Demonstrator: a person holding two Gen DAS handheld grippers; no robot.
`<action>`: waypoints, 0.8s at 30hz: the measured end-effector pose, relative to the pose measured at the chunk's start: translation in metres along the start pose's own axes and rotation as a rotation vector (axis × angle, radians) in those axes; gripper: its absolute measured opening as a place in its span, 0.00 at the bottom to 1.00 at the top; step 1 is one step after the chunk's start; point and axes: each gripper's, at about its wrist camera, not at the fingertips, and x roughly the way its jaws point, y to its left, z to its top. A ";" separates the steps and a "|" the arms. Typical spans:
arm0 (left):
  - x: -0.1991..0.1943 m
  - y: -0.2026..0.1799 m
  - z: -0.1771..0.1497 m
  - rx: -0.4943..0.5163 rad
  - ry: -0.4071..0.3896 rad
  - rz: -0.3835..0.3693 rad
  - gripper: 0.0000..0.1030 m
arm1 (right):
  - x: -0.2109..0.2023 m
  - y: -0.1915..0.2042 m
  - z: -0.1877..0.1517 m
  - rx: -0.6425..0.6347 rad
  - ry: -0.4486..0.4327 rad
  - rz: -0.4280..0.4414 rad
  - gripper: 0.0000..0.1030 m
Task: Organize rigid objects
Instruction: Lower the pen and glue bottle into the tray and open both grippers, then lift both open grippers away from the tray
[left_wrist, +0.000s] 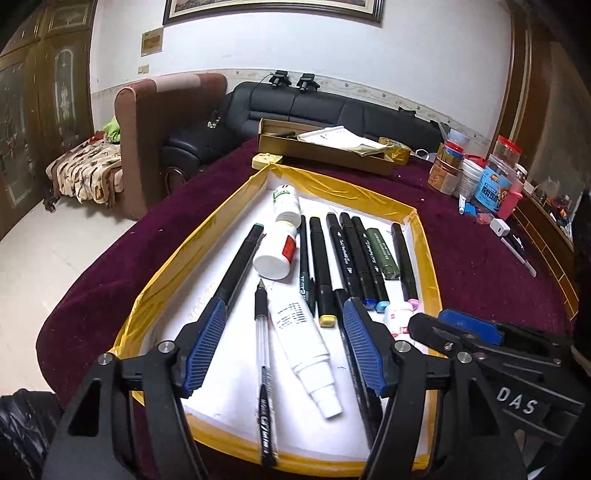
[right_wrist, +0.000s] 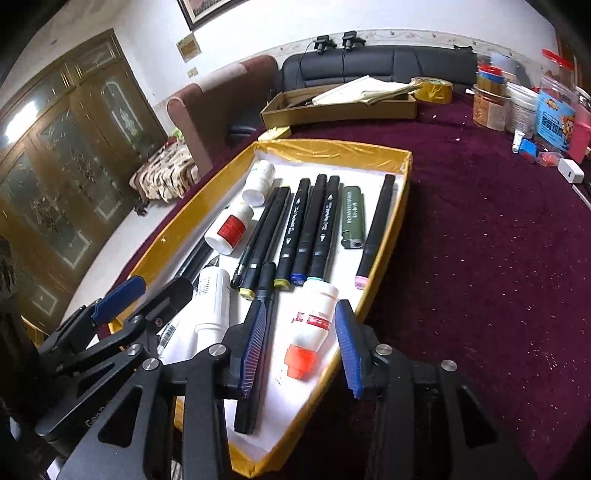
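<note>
A shallow tray (left_wrist: 332, 181) (right_wrist: 332, 151) with a yellow taped rim and white floor holds the stationery. A row of black markers (left_wrist: 354, 251) (right_wrist: 314, 221) lies beside a green lighter (left_wrist: 384, 254) (right_wrist: 352, 214) and two white bottles (left_wrist: 277, 251). My left gripper (left_wrist: 284, 332) hovers open over the near end, with a clear pen (left_wrist: 261, 332) and a white tube (left_wrist: 303, 332) lying loose below its gap. My right gripper (right_wrist: 301, 343) is open too; a white bottle with an orange cap (right_wrist: 312, 325) rests on the tray between its pads, untouched. Each gripper shows in the other's view, the left gripper (right_wrist: 157, 286) and the right gripper (left_wrist: 439, 317).
The tray sits on a maroon tablecloth (right_wrist: 480, 258). Behind it stand a cardboard box (left_wrist: 325, 151) with papers and a tape roll (left_wrist: 397, 149). Jars and packets (left_wrist: 480, 173) and a white charger (left_wrist: 499, 226) crowd the far right. A black sofa (left_wrist: 332, 107) is beyond.
</note>
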 end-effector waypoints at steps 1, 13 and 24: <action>-0.002 -0.003 0.000 0.007 -0.002 0.001 0.65 | -0.003 -0.002 0.000 0.002 -0.007 0.001 0.35; 0.016 0.000 0.025 0.011 0.057 -0.025 0.66 | -0.033 -0.048 -0.011 0.058 -0.083 -0.029 0.40; 0.110 -0.004 0.067 0.158 0.241 0.197 0.69 | -0.048 -0.088 -0.016 0.147 -0.117 -0.043 0.40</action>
